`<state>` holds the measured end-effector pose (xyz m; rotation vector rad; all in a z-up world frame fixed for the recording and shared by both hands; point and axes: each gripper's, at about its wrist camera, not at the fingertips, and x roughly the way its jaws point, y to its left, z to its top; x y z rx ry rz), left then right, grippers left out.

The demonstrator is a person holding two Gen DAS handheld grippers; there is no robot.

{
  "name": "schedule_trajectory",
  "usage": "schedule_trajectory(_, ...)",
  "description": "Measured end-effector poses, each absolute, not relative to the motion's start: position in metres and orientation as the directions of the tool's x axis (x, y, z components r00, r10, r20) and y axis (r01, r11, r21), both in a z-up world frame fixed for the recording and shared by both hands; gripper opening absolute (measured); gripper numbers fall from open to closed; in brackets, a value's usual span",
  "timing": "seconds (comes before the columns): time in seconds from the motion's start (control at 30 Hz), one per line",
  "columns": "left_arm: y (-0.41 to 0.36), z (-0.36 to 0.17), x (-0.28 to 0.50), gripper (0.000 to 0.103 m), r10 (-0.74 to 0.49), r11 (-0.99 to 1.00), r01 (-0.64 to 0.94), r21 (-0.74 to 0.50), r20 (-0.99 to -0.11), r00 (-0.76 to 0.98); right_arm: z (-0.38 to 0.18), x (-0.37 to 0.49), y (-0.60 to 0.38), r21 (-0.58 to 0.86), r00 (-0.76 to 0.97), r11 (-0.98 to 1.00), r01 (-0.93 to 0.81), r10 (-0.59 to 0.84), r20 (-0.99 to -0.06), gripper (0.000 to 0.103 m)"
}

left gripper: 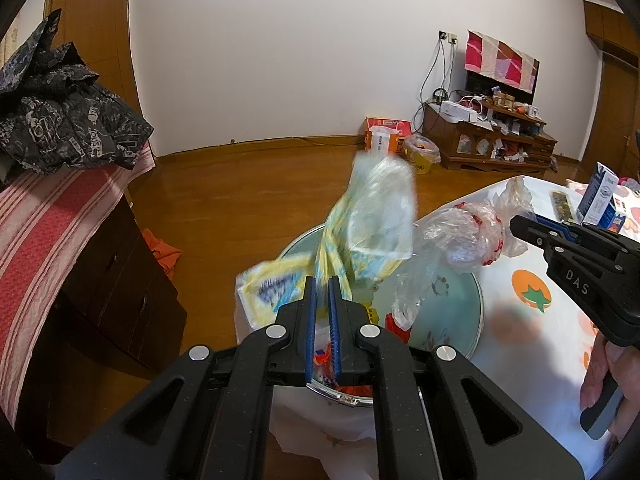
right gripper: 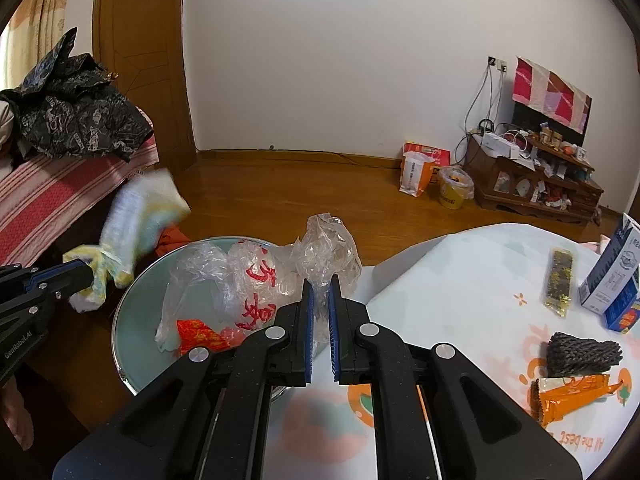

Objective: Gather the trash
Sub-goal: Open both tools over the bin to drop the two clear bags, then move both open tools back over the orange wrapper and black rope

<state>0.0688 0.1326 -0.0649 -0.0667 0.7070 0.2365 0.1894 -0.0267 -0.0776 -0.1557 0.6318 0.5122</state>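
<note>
My left gripper (left gripper: 322, 282) is shut on a yellow and blue plastic wrapper (left gripper: 360, 232), held up over the pale green basin (left gripper: 460, 312); the wrapper is blurred. It also shows in the right wrist view (right gripper: 136, 216), held by the left gripper (right gripper: 86, 280). My right gripper (right gripper: 320, 286) is shut on a crumpled clear plastic bag (right gripper: 328, 252) at the basin's (right gripper: 132, 320) near rim. The basin holds a clear bag with red print (right gripper: 256, 280) and a red wrapper (right gripper: 196, 332). The right gripper (left gripper: 516, 226) shows beside the bags in the left wrist view.
On the white tablecloth (right gripper: 460, 280) lie an orange wrapper (right gripper: 568, 396), a black foam net (right gripper: 580, 354), a dark packet (right gripper: 558, 284) and a blue and white carton (right gripper: 616, 280). A striped bed with a dark jacket (right gripper: 76, 120) stands left. A yellow bin (right gripper: 454, 188) stands on the wood floor.
</note>
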Motion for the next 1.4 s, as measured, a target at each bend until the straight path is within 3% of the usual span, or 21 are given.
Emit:
schedule_trajectory(0.13,0.132,-0.067,0.070,0.007,0.184,0.973,-0.230,0.016,-0.655,0.733,-0.080,0.190,-0.025,0.017,0.676,0.858,-0.514,0.417,-0.607,0.009)
schedule_trajectory(0.2,0.132,-0.069,0.070,0.007,0.180,0.974,-0.226,0.014,-0.657,0.732,-0.081,0.189,-0.022,0.019,0.667,0.850,-0.526,0.427,-0.611,0.014)
schedule_trajectory(0.27,0.133,-0.070,0.072,0.012,0.169,0.976,-0.219,0.008,-0.663,0.729,-0.082,0.188,-0.021,0.020,0.669,0.849,-0.528,0.430,-0.606,0.039)
schedule_trajectory(0.3,0.133,-0.072,0.073,0.015,0.166,0.976,-0.217,0.007,-0.667,0.726,-0.082,0.188,-0.021,0.022,0.671,0.851,-0.525,0.430,-0.603,0.040)
schedule_trajectory(0.37,0.133,-0.074,0.073,0.040,0.168,0.975,-0.220,0.007,-0.672,0.721,-0.082,0.189,-0.023,0.023,0.673,0.853,-0.521,0.427,-0.604,0.041)
schedule_trajectory(0.4,0.132,-0.076,0.074,0.045,0.169,0.975,-0.223,0.007,-0.673,0.720,-0.082,0.189,-0.025,0.024,0.674,0.856,-0.516,0.423,-0.605,0.042)
schedule_trajectory(0.7,0.116,-0.089,0.075,0.054,0.143,0.982,-0.187,0.013,-0.695,0.704,-0.077,0.187,-0.061,0.036,0.700,0.890,-0.454,0.382,-0.603,0.051)
schedule_trajectory(1.0,0.076,-0.098,0.086,0.066,0.101,0.994,-0.103,0.040,-0.710,0.697,-0.079,0.192,-0.174,-0.001,0.760,0.974,-0.226,0.176,-0.625,0.052)
schedule_trajectory(1.4,-0.020,-0.090,0.113,0.068,-0.021,0.994,0.092,0.063,-0.705,0.709,-0.095,0.178,-0.317,0.018,0.743,0.998,0.056,-0.029,-0.669,0.057)
